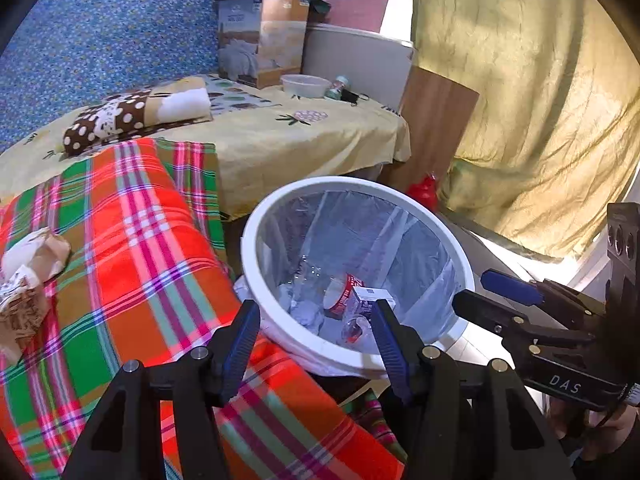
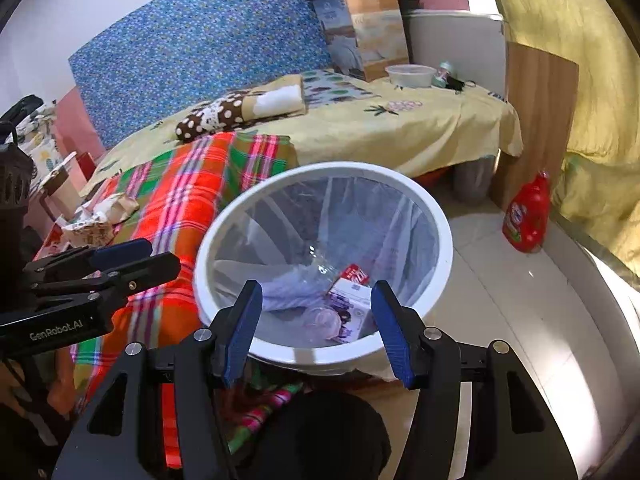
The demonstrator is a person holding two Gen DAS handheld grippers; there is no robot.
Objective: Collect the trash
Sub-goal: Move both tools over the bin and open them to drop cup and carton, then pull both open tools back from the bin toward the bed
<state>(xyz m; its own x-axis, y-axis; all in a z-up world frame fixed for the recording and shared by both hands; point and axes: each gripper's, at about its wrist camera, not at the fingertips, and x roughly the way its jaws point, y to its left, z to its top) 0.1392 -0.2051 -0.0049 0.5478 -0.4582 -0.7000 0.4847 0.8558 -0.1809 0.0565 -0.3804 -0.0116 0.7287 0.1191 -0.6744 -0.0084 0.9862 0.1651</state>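
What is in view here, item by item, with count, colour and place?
bin: one, white, clear liner, on floor beside bed
trash in bin: several pieces, white carton, red-white cup, clear plastic
crumpled paper: one heap, brown-white, on plaid blanket
plaid blanket: one, red-green, on bed
pillow: one, brown dotted, on yellow sheet
box: one, tan-grey, far end of bed
bowl: one, white, beside box
red bottle: one, on floor by curtain
left gripper: open, empty, over bin
right gripper: open, empty, over bin

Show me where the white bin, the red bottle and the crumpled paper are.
white bin (image 2: 436, 216), right wrist view, right rim.
red bottle (image 2: 526, 216), right wrist view, middle of body.
crumpled paper (image 1: 34, 256), left wrist view, top of the wad.
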